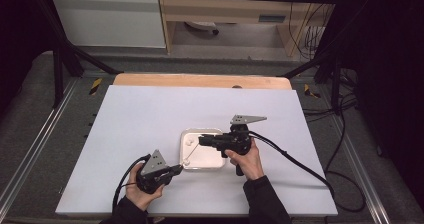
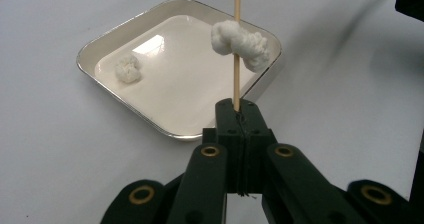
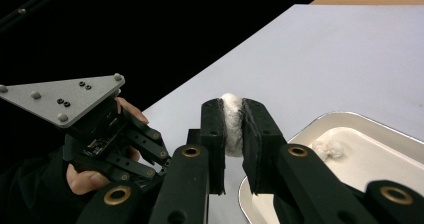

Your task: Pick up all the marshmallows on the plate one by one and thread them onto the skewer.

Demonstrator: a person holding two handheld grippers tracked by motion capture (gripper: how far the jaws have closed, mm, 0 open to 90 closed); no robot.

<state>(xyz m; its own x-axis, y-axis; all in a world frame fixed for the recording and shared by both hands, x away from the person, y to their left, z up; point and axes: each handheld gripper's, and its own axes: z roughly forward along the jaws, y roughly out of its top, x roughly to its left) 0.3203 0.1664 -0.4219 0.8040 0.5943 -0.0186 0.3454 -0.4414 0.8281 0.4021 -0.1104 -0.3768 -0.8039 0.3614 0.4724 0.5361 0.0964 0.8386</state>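
left fingers [image 2: 239,115] clamp skewer [image 2: 237,49], cotton ball [image 2: 240,44] threaded above | right fingers [image 3: 234,126] pinch cotton wad [image 3: 232,121], tray [image 3: 370,121] beside

Left gripper [image 1: 176,170]: black pistol-style body; grey three-cornered plate on top, fixed with small dark and silver screws; black cable looping off its rear. Right gripper [image 1: 201,140]: same black build, grey three-cornered plate [image 1: 247,119] standing above it, thick black cable [image 1: 295,161] trailing away. Fingers [image 3: 215,134]: two flat black blocks, matte, with small recessed screw holes. Linkage arms behind the fingers: black, rounded bars, each joint ringed with a brass-coloured bushing. Exposed circuit board and wiring under the left gripper's plate. Person: long black sleeves [image 1: 266,199] reaching to the wrists on both arms; hands bare, no gloves.
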